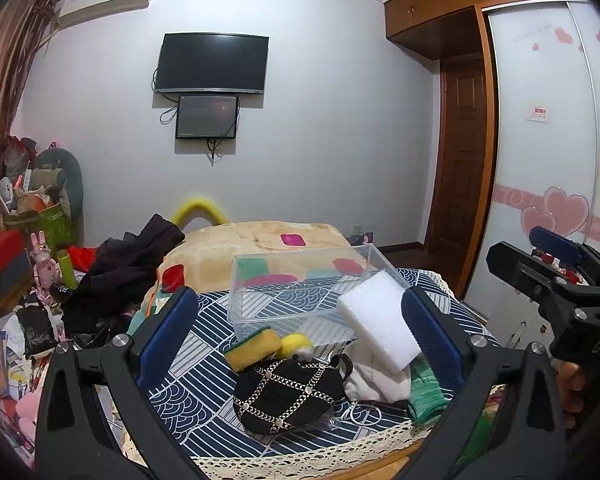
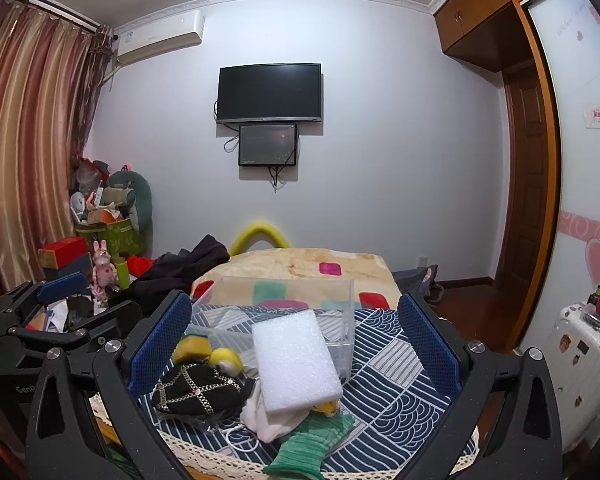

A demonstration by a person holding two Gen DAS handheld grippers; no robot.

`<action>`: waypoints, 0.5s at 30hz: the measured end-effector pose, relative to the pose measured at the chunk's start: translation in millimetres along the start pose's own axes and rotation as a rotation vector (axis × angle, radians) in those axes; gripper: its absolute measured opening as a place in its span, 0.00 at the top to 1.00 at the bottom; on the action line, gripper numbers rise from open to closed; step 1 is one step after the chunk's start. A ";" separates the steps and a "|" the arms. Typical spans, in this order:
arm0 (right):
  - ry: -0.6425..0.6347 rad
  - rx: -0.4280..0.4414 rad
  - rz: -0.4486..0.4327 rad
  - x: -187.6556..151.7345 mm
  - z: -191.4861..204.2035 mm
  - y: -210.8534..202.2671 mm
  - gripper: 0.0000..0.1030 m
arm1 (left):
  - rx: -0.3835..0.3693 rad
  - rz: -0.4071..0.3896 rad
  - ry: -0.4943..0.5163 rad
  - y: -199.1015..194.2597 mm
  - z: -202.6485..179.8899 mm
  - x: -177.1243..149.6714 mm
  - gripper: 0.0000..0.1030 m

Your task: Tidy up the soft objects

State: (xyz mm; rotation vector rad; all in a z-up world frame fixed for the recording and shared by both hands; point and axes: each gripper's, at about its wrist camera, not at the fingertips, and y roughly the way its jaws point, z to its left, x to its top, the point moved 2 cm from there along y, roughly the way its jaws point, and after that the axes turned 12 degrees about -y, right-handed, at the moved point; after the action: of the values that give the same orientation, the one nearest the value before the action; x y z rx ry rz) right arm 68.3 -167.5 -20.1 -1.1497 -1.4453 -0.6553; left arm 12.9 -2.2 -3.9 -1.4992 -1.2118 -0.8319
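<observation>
A pile of soft things lies on a blue patterned cloth (image 1: 196, 360): a white foam block (image 1: 380, 322) (image 2: 294, 362), a yellow-green sponge (image 1: 252, 348), a small yellow plush (image 1: 298, 346) (image 2: 226, 358), a black pouch with chain trim (image 1: 288, 394) (image 2: 196, 390), a white cloth bag (image 1: 370, 382) and a green cloth (image 1: 426, 390) (image 2: 310, 444). An empty clear plastic box (image 1: 300, 292) (image 2: 284, 308) stands just behind them. My left gripper (image 1: 300, 336) and right gripper (image 2: 296, 348) are both open and empty, hovering above the pile.
The cloth covers a table with a lace edge (image 1: 300, 460). A bed with a beige blanket (image 1: 260, 240) and dark clothes (image 1: 128, 264) lies behind. Cluttered boxes and toys (image 1: 28, 240) stand left, a wardrobe (image 1: 548, 140) and white suitcase (image 2: 580, 360) right.
</observation>
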 end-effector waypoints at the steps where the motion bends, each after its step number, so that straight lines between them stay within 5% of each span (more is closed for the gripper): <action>1: 0.000 0.000 0.000 -0.2 0.2 -0.2 0.00 | 0.000 0.000 0.000 -0.1 0.0 -0.1 0.00; 15: 0.001 0.006 -0.004 1.9 1.1 -2.4 0.00 | 0.002 -0.008 0.012 -3.9 -1.8 -0.4 0.00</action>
State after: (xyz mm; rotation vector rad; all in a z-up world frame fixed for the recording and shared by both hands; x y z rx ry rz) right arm 65.9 -166.9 -18.1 -1.1424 -1.4479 -0.6537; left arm 9.3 -4.0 -2.7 -1.4870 -1.2103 -0.8432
